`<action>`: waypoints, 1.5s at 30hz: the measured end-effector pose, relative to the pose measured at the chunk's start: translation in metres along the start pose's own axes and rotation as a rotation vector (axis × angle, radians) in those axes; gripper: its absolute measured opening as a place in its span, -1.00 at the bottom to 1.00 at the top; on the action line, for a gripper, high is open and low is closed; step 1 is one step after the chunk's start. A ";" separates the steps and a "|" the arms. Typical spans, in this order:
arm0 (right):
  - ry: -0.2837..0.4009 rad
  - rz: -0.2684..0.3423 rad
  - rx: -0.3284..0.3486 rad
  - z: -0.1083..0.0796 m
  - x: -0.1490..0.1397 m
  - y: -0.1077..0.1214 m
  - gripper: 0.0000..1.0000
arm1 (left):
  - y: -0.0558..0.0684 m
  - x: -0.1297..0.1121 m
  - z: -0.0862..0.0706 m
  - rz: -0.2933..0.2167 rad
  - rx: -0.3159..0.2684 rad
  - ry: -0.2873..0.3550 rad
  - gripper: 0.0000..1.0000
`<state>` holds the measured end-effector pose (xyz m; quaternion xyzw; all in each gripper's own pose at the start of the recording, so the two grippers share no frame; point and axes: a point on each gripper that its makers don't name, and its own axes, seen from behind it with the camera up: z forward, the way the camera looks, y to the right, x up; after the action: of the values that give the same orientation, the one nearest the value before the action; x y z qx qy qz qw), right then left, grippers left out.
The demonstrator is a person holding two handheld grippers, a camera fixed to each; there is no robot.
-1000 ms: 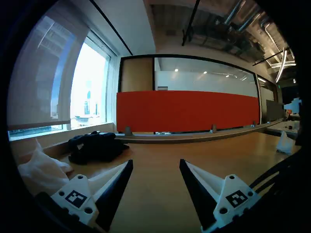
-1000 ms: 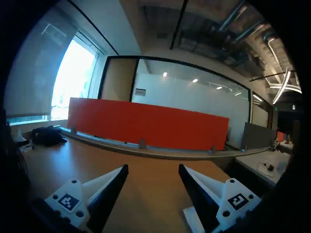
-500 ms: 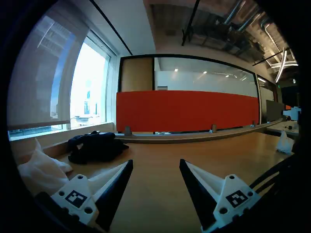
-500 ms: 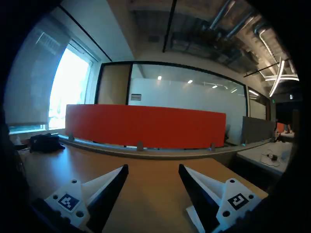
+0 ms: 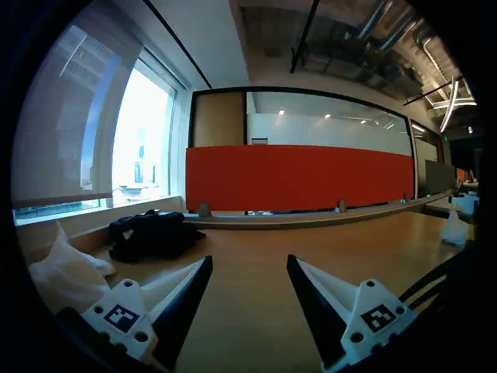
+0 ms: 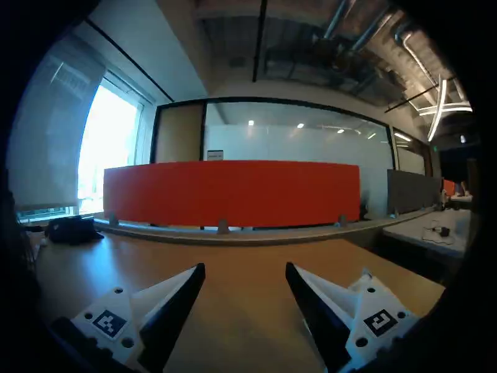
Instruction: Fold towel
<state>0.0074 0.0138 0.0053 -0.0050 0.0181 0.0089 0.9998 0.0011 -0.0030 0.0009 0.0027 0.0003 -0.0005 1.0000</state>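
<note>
Right gripper (image 6: 244,266) has levelled out above the counter (image 6: 186,248); left gripper (image 5: 249,257) unmoved; both pairs of fingers (image 6: 174,304) apart, empty

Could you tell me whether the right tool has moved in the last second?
Yes: the right tool rolled level; the orange divider no longer slants.
</note>
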 end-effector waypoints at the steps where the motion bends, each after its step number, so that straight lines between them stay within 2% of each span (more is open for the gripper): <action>1: -0.004 0.007 -0.003 0.000 -0.004 0.002 1.00 | 0.000 0.000 0.000 0.000 0.000 0.000 0.76; 8: -0.013 0.020 -0.017 0.000 -0.019 0.009 1.00 | 0.000 0.000 0.000 0.000 0.000 0.000 0.76; 17: -0.004 -0.008 -0.005 -0.001 -0.024 0.005 1.00 | 0.000 0.000 -0.001 0.000 0.000 0.000 0.77; 26: -0.006 -0.014 0.006 -0.002 -0.025 -0.002 1.00 | 0.000 0.000 -0.001 0.000 0.000 0.000 0.76; 45: -0.007 -0.013 0.006 -0.002 -0.025 -0.002 1.00 | 0.002 0.000 -0.001 0.000 -0.010 0.000 0.76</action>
<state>-0.0180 0.0117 0.0040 -0.0018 0.0146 0.0026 0.9999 0.0014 -0.0005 -0.0003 -0.0025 0.0004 -0.0005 1.0000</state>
